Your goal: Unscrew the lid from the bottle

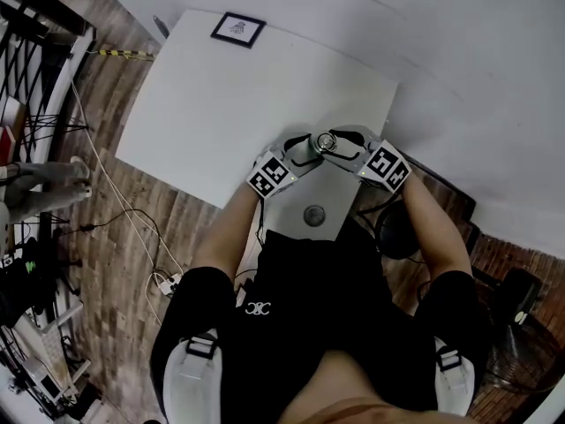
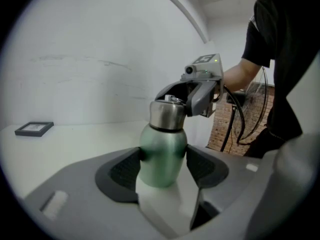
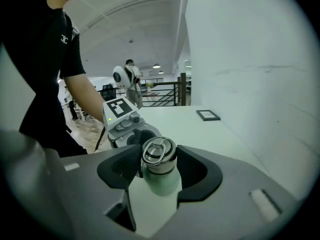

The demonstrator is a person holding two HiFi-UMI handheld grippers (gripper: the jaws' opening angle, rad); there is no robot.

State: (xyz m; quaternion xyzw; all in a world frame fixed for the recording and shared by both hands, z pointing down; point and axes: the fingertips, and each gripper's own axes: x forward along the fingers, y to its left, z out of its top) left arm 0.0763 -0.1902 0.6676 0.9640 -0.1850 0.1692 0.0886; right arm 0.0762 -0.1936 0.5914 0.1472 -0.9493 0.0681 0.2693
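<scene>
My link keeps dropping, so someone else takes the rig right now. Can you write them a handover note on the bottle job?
Left gripper: shut on the green body of the bottle.
Right gripper: shut on the steel lid, a pad on each side.
Place: bottle at the near edge of the table; whether it rests on it does not show.
Done: both grips set.
Left: the lid looks seated on the bottle; twist it off with the right gripper, then lift it clear.
</scene>
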